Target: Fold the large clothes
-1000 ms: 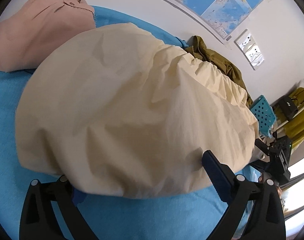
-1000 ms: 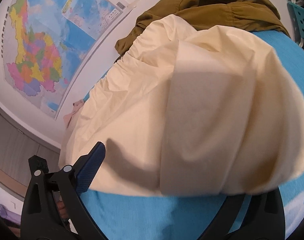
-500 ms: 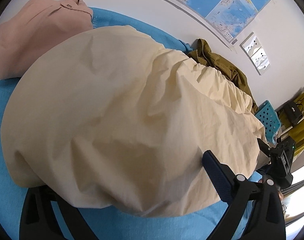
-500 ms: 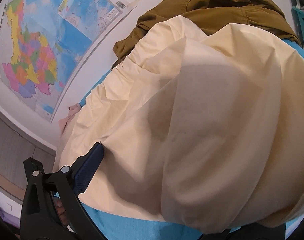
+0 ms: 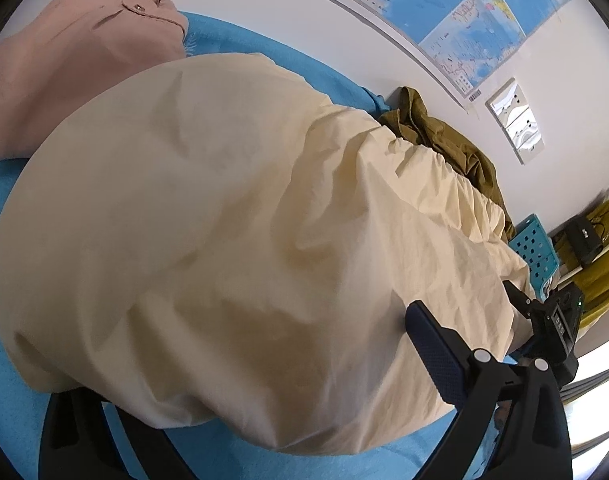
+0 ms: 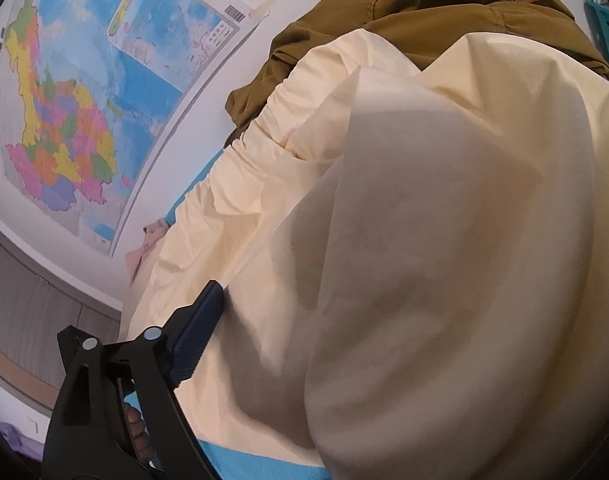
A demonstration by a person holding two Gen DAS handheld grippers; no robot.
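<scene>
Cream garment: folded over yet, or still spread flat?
Partly folded, not flat: the cream garment shows a doubled layer draped over itself on the blue surface, bunched and wrinkled.

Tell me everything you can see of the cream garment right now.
The cream garment is thin, wrinkled, slightly see-through woven fabric with a gathered elastic band along its far edge. It lies spread on the blue cover, its near edge draped over both tools, overlapping the olive garment and next to the pink one.
</scene>
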